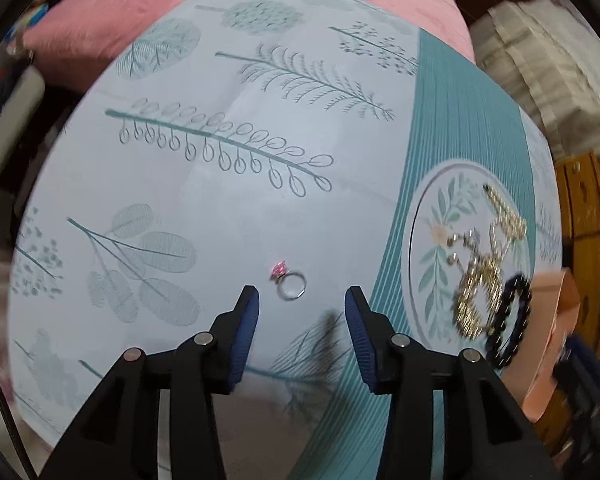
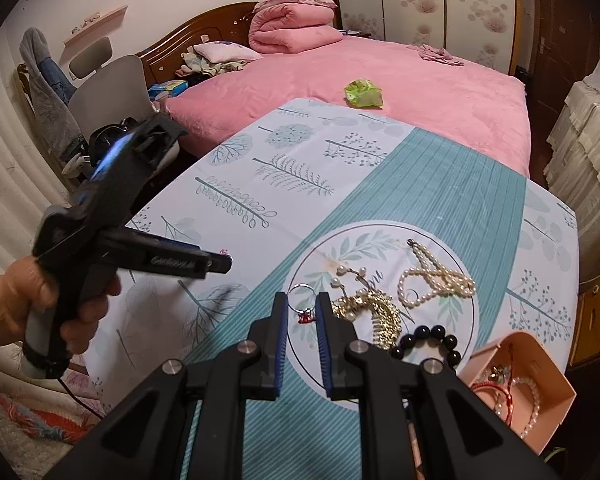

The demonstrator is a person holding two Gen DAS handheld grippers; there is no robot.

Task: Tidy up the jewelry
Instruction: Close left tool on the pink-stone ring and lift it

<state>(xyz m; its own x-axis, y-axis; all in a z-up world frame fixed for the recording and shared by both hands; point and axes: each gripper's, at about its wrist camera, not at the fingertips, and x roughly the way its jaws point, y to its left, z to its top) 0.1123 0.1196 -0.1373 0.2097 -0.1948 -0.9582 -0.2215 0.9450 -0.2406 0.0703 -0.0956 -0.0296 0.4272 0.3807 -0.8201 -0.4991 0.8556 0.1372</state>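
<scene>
**Two rings wait between open jaws**

At left, we see the left gripper [image 1: 302,300] spread wide above the leaf-print tablecloth [image 1: 180,184], a silver ring with a pink stone [image 1: 289,283] lying loose just ahead of its tips. Farther right, the right gripper [image 2: 303,305], jaws narrowly parted, frames a ring with a red stone [image 2: 303,303]; we cannot tell whether they touch it. Beside it lie a gold chain [image 2: 374,311], pearl strand [image 2: 434,276] and black bead bracelet [image 2: 428,340], then a pink box [image 2: 540,372].

On the table [image 2: 440,168], a ring [image 1: 291,285] lies alone to the left; necklaces [image 2: 436,278], a bracelet [image 2: 428,340] and another ring [image 2: 302,300] cluster right, a box [image 2: 540,384] at the right edge, the bed [image 2: 420,80] behind
</scene>
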